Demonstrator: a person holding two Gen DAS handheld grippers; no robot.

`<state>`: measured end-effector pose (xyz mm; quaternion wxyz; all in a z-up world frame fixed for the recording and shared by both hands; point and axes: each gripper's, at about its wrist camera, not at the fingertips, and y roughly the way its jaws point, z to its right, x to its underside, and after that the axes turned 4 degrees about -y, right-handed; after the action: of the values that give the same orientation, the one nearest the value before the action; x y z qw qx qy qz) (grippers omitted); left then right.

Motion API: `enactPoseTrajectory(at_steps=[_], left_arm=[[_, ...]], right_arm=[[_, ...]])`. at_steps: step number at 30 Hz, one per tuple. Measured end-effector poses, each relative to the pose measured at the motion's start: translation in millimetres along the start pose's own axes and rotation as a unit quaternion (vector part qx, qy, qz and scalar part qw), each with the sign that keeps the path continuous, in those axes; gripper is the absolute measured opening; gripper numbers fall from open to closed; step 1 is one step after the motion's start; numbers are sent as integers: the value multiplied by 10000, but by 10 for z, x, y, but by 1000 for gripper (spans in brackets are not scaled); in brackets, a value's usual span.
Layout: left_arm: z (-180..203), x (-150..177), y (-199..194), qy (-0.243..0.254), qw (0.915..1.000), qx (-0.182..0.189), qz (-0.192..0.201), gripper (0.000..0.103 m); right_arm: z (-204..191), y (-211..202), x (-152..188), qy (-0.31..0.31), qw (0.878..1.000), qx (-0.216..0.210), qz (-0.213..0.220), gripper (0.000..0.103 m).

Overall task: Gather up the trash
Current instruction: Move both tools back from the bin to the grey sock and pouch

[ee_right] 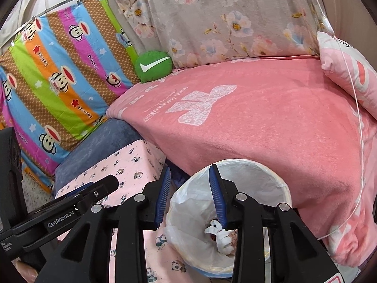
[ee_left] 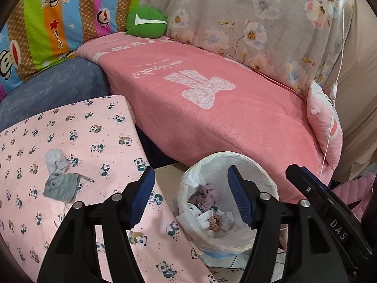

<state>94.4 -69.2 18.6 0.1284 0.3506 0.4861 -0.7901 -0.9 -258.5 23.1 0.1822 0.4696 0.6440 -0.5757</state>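
Note:
A white bin (ee_left: 261, 165) lined with a plastic bag stands on the floor between the panda-print cushion (ee_left: 77, 132) and the pink sofa; crumpled trash (ee_left: 207, 210) lies inside. My left gripper (ee_left: 190, 195) is open and empty above the bin's left rim. A grey pouch and a pale wad (ee_left: 60, 179) lie on the panda cushion to its left. In the right wrist view, my right gripper (ee_right: 189, 195) is open and empty over the bin (ee_right: 278, 181), with white scraps (ee_right: 221, 235) visible inside. The left gripper's body (ee_right: 70, 210) shows at the left there.
A pink blanket (ee_left: 212, 108) covers the sofa seat. A green check-mark cushion (ee_left: 146, 22), a striped monkey-print quilt (ee_left: 47, 23), a floral cover (ee_left: 259, 18) and a pink pillow (ee_left: 327, 127) surround it. A thin white cord (ee_left: 339, 70) hangs at the right.

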Motion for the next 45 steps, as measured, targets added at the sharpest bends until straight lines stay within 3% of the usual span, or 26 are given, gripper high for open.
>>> enactPoseTrajectory(at_steps=[15,28,45], left_arm=[[-937,43,-107,-645,9963,-558,26,61],[-1782,97,-168,-1138,9877,-1074,34,62],[-2524,207,-134,-1483,9776,-1492,-23,74]], right_arm=[[-822,347,273,-587,9960,-452,-506,40],[-1712,824,639,-1160,9843,-837,-1034,41],[-2448,1382,1032,-1448,9711,-1056,-1573,51]])
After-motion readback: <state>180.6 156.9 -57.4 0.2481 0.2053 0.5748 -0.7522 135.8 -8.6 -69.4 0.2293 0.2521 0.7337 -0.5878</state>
